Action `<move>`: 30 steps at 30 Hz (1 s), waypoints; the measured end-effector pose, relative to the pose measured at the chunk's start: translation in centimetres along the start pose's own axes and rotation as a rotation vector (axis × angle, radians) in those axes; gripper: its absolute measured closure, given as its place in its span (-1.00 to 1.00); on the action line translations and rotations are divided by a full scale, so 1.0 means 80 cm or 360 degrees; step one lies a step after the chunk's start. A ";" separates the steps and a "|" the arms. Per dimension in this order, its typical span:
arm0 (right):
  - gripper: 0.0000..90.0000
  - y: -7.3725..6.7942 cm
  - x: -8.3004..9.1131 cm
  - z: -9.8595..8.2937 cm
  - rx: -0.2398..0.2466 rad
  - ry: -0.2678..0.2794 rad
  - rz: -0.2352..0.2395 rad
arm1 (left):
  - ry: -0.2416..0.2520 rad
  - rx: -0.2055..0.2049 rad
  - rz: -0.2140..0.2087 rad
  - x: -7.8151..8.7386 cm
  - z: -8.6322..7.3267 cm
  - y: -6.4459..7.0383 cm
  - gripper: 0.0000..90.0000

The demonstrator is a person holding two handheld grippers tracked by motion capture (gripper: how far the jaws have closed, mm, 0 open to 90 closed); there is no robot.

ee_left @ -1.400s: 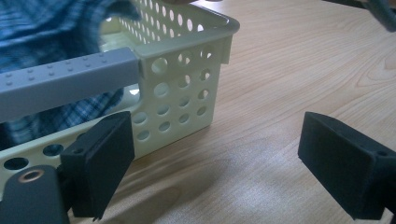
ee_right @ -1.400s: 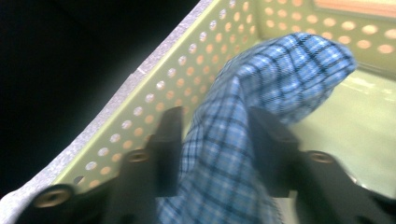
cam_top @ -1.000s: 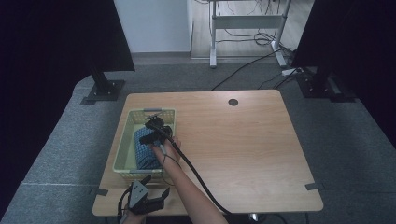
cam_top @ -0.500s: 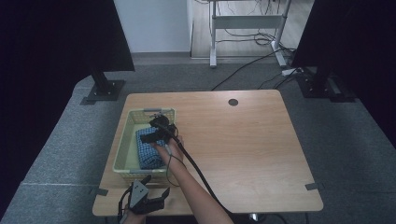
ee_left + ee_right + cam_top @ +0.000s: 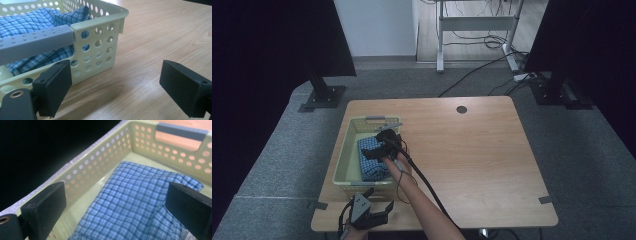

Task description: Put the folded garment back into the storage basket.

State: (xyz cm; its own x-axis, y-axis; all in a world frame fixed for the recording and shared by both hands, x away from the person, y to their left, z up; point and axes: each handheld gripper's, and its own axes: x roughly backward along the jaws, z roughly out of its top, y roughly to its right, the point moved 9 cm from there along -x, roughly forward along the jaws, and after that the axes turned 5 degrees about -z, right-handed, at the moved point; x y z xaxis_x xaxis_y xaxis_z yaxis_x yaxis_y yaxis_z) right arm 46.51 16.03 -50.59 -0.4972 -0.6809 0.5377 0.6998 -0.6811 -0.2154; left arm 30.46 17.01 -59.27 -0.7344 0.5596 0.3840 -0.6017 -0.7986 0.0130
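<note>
Nearest, L gripper (image 5: 371, 216) sits at the table's (image 5: 492, 150) near edge, just in front of the basket (image 5: 343, 159); jaws wide apart, nothing between them. Its own view shows the basket's near corner (image 5: 100, 45) and grey handle (image 5: 35, 42) just beyond the L-hand pad, blue checked cloth (image 5: 37, 20) showing over the rim, bare wood ahead of the other pad. Position unchanged vs. 1.0 s and 0.5 s ago.

Farther out, R gripper (image 5: 379, 147) is held over the basket, above the cloth (image 5: 373, 160), forearm and cable trailing back toward the near edge. Jaws spread wide, gripping nothing. In its own view the cloth (image 5: 135, 202) lies bunched on the basket floor below and between the pads; perforated side wall (image 5: 100, 167) beyond the L-hand pad, far end wall w/ grey handle (image 5: 181, 131) ahead.

Change vs. earlier frames: R gripper was over the far part of the basket 1.0 s ago; it now sits a little nearer the person, approx. mid-basket. Cloth lies in the basket throughout; basket has not shifted.
</note>
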 end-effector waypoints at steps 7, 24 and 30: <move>-0.95 -0.002 0.006 -0.006 0.0057 0.0016 0.0012 | 0.0003 0.0005 -0.0001 0.000 0.000 0.000 -0.76; -0.95 0.005 0.027 -0.013 0.0056 0.0021 0.0054 | -0.0001 0.0002 0.0004 -0.001 0.000 0.000 -0.76; -0.95 0.009 0.036 -0.017 0.0072 0.0020 0.0055 | -0.0003 0.0003 0.0006 -0.001 0.000 0.000 -0.76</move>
State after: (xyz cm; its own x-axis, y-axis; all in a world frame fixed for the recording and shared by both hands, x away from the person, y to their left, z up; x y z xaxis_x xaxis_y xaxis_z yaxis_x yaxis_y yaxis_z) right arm 44.89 13.17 -50.33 -0.4787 -0.7072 0.5203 0.7389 -0.6446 -0.1963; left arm 30.52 17.01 -59.31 -0.7362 0.5561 0.3858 -0.5983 -0.8012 0.0132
